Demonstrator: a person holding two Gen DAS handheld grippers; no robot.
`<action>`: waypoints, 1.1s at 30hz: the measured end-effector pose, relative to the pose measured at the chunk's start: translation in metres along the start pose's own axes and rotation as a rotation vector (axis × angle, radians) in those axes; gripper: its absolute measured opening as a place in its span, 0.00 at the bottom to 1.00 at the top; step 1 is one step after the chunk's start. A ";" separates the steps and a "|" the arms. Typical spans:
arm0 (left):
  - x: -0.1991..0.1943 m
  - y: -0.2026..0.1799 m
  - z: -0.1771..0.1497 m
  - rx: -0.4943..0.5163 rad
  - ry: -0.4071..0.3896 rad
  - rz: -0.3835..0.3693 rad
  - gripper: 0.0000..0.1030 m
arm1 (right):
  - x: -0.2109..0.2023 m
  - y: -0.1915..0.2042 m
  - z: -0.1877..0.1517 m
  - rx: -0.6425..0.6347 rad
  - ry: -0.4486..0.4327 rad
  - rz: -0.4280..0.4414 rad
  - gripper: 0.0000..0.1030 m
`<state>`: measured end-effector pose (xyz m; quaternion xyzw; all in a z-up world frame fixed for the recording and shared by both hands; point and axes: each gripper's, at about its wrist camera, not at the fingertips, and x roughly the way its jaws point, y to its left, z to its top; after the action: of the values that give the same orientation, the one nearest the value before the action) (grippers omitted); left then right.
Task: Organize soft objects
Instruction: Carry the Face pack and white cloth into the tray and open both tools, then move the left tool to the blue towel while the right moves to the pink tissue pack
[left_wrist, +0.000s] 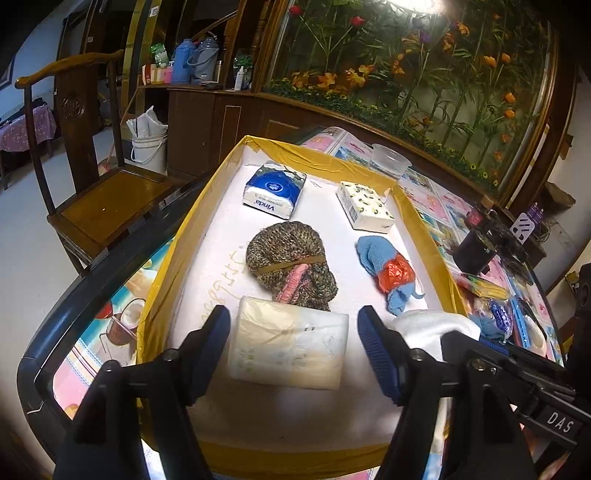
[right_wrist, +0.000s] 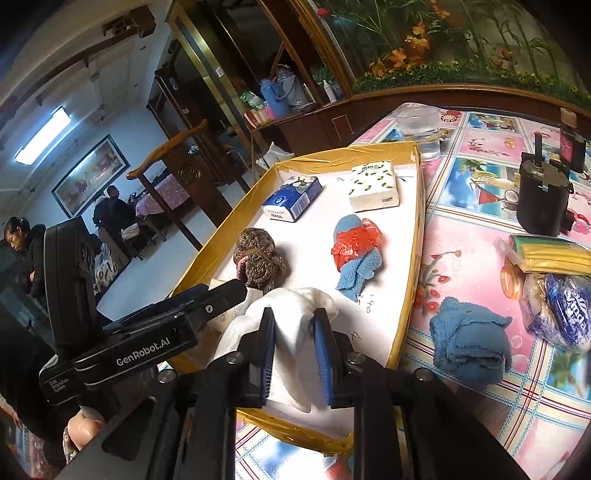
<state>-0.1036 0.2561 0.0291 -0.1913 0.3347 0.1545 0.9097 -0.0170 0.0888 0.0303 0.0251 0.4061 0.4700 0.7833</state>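
Inside yellow-rimmed tray (left_wrist: 413, 206): white cloth (right_wrist: 295, 314), perhaps loosely, between right gripper (right_wrist: 293, 363) pads.

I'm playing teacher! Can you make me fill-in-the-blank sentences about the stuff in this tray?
1. The brown knit bundle is tied with a rubber ____.
2. The blue cloth in the tray is wrapped in ____ plastic.
3. The right gripper has a ____ cloth between its fingers.
4. The Vinda pack in the tray is white and ____.

Missing words: band; red; white; blue
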 end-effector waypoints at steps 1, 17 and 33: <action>0.000 -0.001 0.000 0.002 0.001 -0.002 0.80 | -0.002 -0.001 0.000 0.005 -0.008 0.005 0.28; -0.007 0.001 -0.005 -0.014 -0.029 -0.026 0.81 | -0.074 -0.048 0.005 0.145 -0.152 0.005 0.46; -0.017 -0.095 0.004 0.140 -0.005 -0.183 0.82 | -0.158 -0.116 -0.002 0.271 -0.280 -0.082 0.55</action>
<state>-0.0752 0.1721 0.0663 -0.1567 0.3237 0.0475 0.9319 0.0290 -0.0962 0.0772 0.1789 0.3532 0.3707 0.8402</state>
